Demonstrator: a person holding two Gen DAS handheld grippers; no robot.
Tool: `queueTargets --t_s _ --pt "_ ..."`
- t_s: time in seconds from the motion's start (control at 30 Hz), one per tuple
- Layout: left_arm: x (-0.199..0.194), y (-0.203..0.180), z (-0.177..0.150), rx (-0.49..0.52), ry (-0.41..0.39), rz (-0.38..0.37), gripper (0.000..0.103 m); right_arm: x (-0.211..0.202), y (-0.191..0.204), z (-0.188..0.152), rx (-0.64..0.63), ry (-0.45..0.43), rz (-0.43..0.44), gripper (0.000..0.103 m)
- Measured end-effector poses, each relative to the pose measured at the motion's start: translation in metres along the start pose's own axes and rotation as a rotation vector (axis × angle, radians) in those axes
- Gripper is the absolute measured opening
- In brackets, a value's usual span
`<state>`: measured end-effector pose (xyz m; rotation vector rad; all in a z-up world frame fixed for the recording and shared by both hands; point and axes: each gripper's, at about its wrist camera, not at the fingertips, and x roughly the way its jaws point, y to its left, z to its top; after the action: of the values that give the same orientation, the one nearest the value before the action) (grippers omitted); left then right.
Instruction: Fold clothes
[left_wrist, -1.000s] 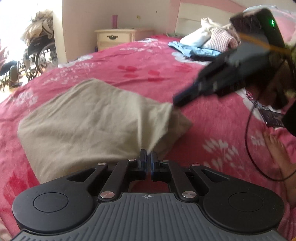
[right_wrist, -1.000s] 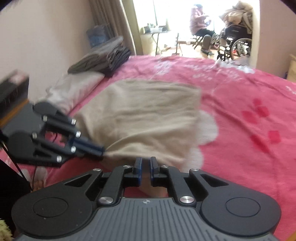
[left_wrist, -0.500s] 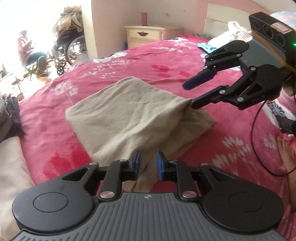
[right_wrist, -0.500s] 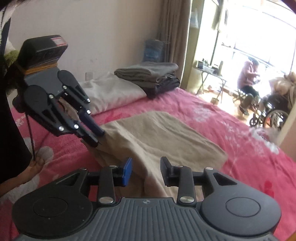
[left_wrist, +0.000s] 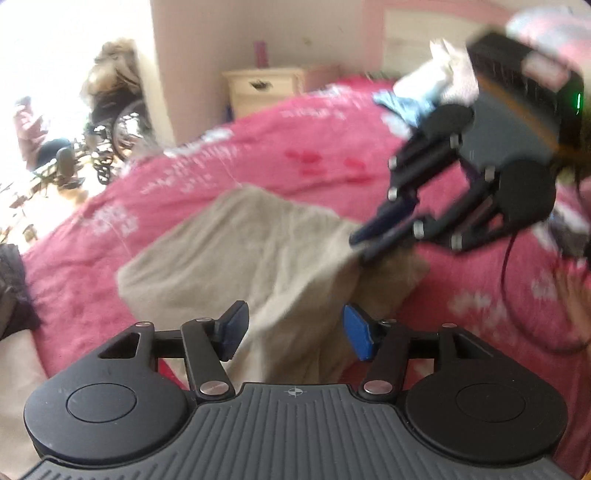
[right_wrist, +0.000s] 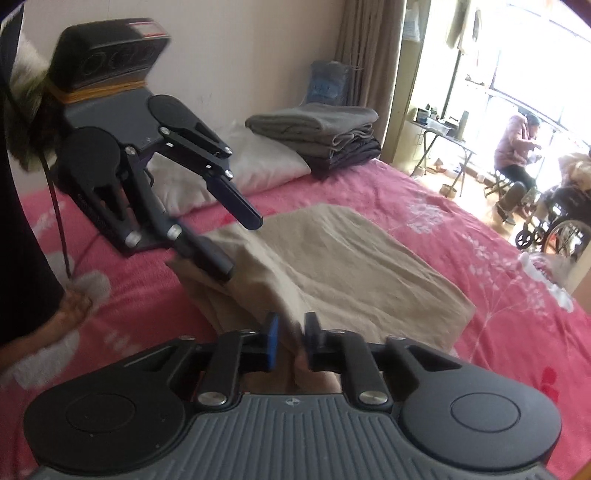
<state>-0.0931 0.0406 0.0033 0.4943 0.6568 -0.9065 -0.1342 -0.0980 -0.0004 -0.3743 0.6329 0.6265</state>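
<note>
A beige garment (right_wrist: 332, 258), already folded into a rough rectangle, lies on the pink bed (right_wrist: 498, 295) near the edge where the person stands. The right tongs (right_wrist: 291, 332) are pinched together on a fold of its near edge, the cloth rising between the pads, probably to lift that edge for another fold. The left tongs (left_wrist: 295, 332) stand apart and are opening, with cloth below them but nothing pressed; in the right view one finger (right_wrist: 207, 254) rests on the garment's near corner. That release reads as handing the fabric over to the right side. A finished stack of folded clothes (right_wrist: 317, 136) waits beside a white pillow (right_wrist: 258, 166) by the wall.
</note>
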Motion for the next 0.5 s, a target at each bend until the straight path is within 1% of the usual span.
queueTargets --t_s 0.03,0.07,0.13,0.17,0.2,0.27,0.3,0.37,0.47,0.5 --pt "0.007 -0.001 -0.002 0.013 0.023 0.026 0.049 0.001 0.000 -0.001 0.002 0.003 -0.008 0.002" --pt "0.011 -0.001 -0.004 0.010 0.035 0.043 0.041 0.002 -0.001 -0.001 0.006 0.004 -0.017 0.002" --pt "0.007 0.006 -0.004 -0.058 0.012 0.035 0.036 -0.001 -0.004 -0.001 0.033 0.001 -0.028 0.000" --pt "0.004 0.010 -0.004 -0.091 -0.004 0.035 0.027 -0.002 -0.005 -0.002 0.045 0.000 -0.032 0.000" --pt "0.000 0.013 -0.004 -0.115 -0.019 0.039 0.025 -0.002 -0.005 -0.003 0.046 -0.002 -0.043 0.000" --pt "-0.004 0.015 -0.005 -0.128 -0.031 0.040 0.015 -0.003 -0.005 -0.004 0.045 -0.001 -0.044 0.000" --pt "-0.005 0.014 -0.006 -0.116 -0.031 0.043 0.013 -0.003 -0.004 -0.005 0.046 0.000 -0.035 0.000" --pt "-0.005 0.006 -0.009 -0.064 -0.029 0.057 0.009 -0.004 -0.005 -0.005 0.048 0.006 0.009 0.000" --pt "-0.008 -0.002 -0.012 -0.002 -0.045 0.086 0.007 -0.013 -0.013 -0.003 0.085 -0.012 0.043 0.004" --pt "-0.008 -0.005 -0.014 0.017 -0.051 0.095 0.007 -0.016 -0.017 -0.001 0.111 -0.023 0.052 0.010"
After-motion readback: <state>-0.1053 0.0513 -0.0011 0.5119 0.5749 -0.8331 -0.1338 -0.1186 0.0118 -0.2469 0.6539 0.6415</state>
